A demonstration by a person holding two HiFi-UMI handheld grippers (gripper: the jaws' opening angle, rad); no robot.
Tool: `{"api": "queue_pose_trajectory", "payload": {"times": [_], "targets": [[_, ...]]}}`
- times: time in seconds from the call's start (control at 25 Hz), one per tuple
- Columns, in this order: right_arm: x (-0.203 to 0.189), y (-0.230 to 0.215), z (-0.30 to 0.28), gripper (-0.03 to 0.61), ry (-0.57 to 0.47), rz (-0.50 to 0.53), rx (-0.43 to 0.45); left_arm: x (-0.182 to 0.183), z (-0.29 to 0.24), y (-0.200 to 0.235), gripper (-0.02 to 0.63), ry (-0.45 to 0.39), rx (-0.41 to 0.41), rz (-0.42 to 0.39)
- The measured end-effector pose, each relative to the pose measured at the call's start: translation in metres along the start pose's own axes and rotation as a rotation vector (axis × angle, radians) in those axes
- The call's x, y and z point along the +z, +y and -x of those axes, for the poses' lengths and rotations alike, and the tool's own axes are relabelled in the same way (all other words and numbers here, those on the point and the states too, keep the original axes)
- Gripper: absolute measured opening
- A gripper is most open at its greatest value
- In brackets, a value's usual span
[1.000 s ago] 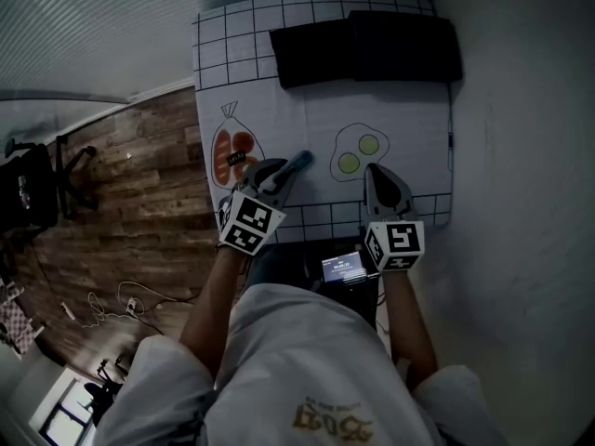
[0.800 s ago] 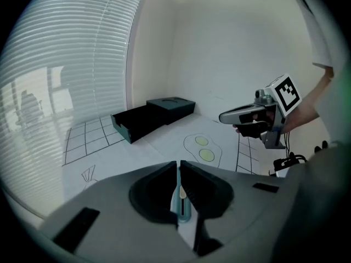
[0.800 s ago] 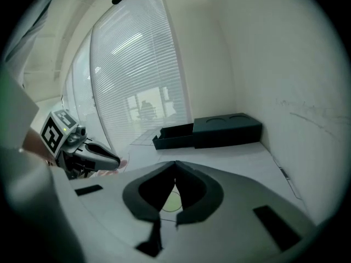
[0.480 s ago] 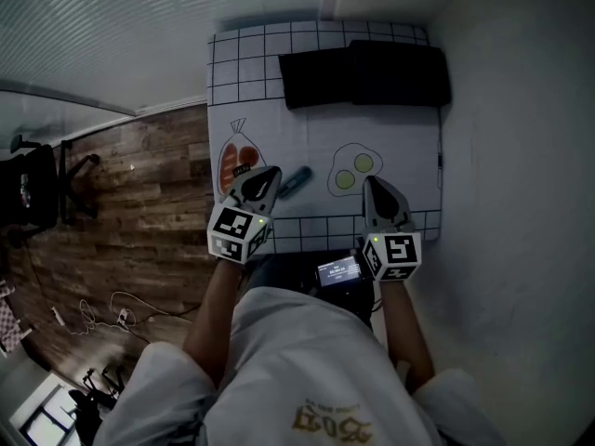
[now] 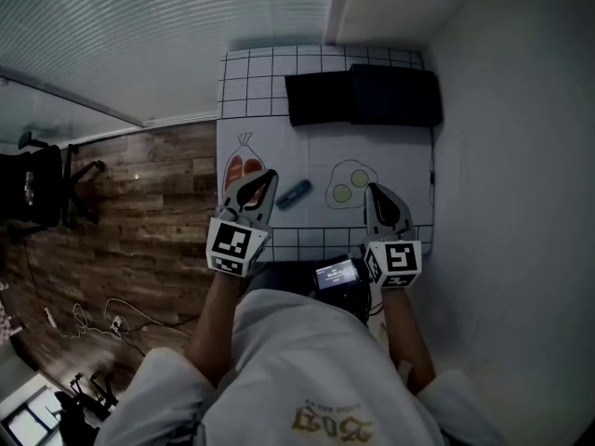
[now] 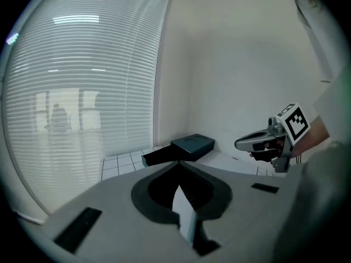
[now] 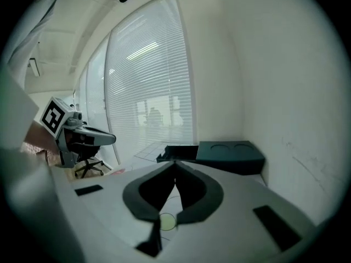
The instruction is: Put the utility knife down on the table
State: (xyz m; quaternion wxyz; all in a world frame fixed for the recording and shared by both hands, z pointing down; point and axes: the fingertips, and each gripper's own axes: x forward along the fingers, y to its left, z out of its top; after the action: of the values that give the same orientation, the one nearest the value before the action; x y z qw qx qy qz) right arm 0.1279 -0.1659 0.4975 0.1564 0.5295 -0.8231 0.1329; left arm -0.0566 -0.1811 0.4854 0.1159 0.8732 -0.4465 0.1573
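The blue utility knife [image 5: 294, 191] lies on the white printed tablecloth [image 5: 390, 147], between a sausage print and a fried-egg print. My left gripper [image 5: 268, 176] hangs just left of the knife and clear of it, its jaws shut on nothing. In the left gripper view the left gripper [image 6: 178, 164] has its tips met, with the right gripper [image 6: 239, 144] off to the side. My right gripper [image 5: 372, 190] is over the table's near right part, also shut and empty. The knife is hidden in both gripper views.
A black box [image 5: 363, 96] lies across the far end of the table, seen also as the black box [image 7: 227, 153] ahead of the right gripper. A wall runs along the table's right side, blinds [image 6: 82, 92] on the left. A small screen device [image 5: 337, 272] sits at the person's waist.
The left gripper let go of the knife, which now lies on the table, then shut empty. Both grippers rose and drew back toward the person.
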Motion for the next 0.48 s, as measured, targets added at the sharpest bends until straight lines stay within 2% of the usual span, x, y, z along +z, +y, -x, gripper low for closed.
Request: {"api": "queue_pose_trajectory", "payload": {"times": [0.48], "targets": [[0.054, -0.016, 0.014, 0.008, -0.116, 0.051, -0.052, 0.067, 0.022, 0.001, 0.008, -0.13, 0.057, -0.064]]}}
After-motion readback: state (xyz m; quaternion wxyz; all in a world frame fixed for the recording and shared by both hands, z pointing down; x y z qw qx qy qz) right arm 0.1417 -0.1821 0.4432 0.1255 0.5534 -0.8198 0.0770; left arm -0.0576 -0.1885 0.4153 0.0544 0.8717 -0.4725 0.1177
